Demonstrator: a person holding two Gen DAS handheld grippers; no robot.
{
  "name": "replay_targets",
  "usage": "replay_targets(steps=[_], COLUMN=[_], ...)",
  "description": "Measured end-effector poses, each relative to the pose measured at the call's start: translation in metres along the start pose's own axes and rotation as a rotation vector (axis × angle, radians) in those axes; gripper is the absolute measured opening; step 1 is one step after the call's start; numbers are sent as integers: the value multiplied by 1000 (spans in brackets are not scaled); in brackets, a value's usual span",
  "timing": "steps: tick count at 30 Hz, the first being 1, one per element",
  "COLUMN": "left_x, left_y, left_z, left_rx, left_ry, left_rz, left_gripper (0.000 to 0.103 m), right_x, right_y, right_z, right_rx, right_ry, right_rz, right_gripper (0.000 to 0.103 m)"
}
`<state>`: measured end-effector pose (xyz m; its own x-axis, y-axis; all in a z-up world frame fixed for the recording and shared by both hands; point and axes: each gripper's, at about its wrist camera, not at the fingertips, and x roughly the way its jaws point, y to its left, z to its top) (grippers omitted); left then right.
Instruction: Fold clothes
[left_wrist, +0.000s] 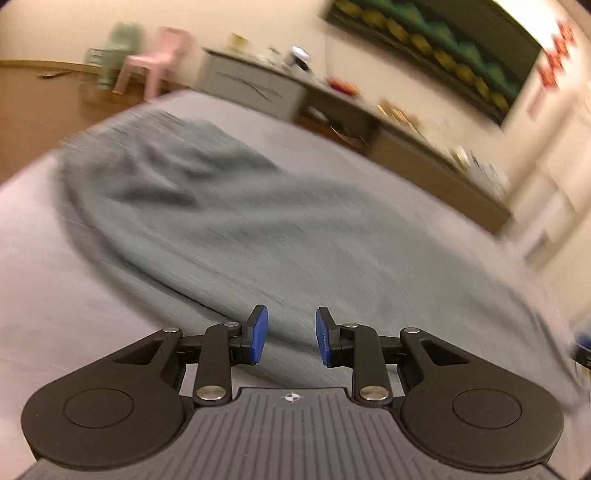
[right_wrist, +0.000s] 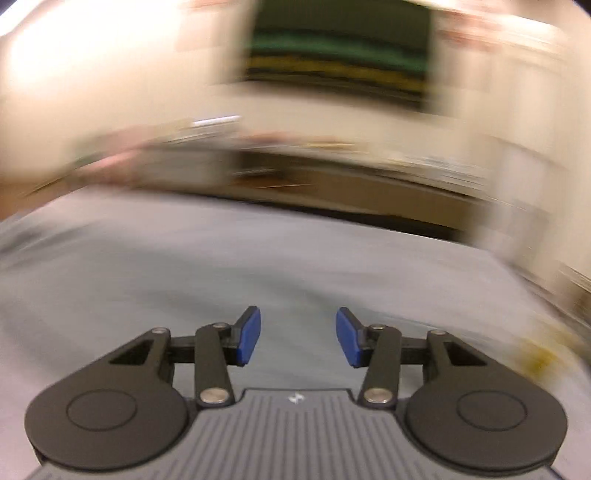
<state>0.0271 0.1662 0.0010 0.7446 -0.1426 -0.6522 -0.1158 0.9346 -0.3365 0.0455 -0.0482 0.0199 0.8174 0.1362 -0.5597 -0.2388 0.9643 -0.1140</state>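
Garment (left_wrist: 229, 221), grey-green and rumpled, is spread on the bed (left_wrist: 37, 258) right ahead of the left gripper (left_wrist: 291, 336), whose jaws sit apart, empty. Right gripper (right_wrist: 298, 338) is also spread wide, over blurry sheet, tilted low.

Left gripper (left_wrist: 291, 335) jaws apart, holding nothing, right gripper (right_wrist: 298, 336) jaws wider apart (both views blurred)

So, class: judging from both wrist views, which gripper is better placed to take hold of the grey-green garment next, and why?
Probably the left. The left gripper is open with the grey-green garment directly ahead between its fingers. The right gripper, also open, faces only bare grey sheet; that view is heavily blurred.
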Motion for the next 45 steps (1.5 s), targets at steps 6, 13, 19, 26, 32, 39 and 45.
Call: replay_targets(steps=[6,13,19,26,32,39,45], left_x=[17,2,-4,30,54,123,132], left_y=[10,9,-19,-11,25,87,103], left_z=[-5,-5,4,29,126,163,181], left_rx=[-18,-13,104,116,118,-17,-71], left_ry=[58,-6,-95,2,-73,18,-9], left_rz=[-4,-17,-32,75,159,328,440], left_gripper=[29,29,29,29,29,28,25], right_x=[74,100,58,42,79,111,121], right_y=[103,128,140,104,-20,-159,-221], right_z=[20,11,-15,6,39,-4,-29], right_rx=[-277,-372,-439,-342,71,344,349], right_ry=[139,264,220,209,212,370,268], right_rz=[355,404,454,559,241,-194,-271], right_gripper=[45,1,1,15,29,29,41])
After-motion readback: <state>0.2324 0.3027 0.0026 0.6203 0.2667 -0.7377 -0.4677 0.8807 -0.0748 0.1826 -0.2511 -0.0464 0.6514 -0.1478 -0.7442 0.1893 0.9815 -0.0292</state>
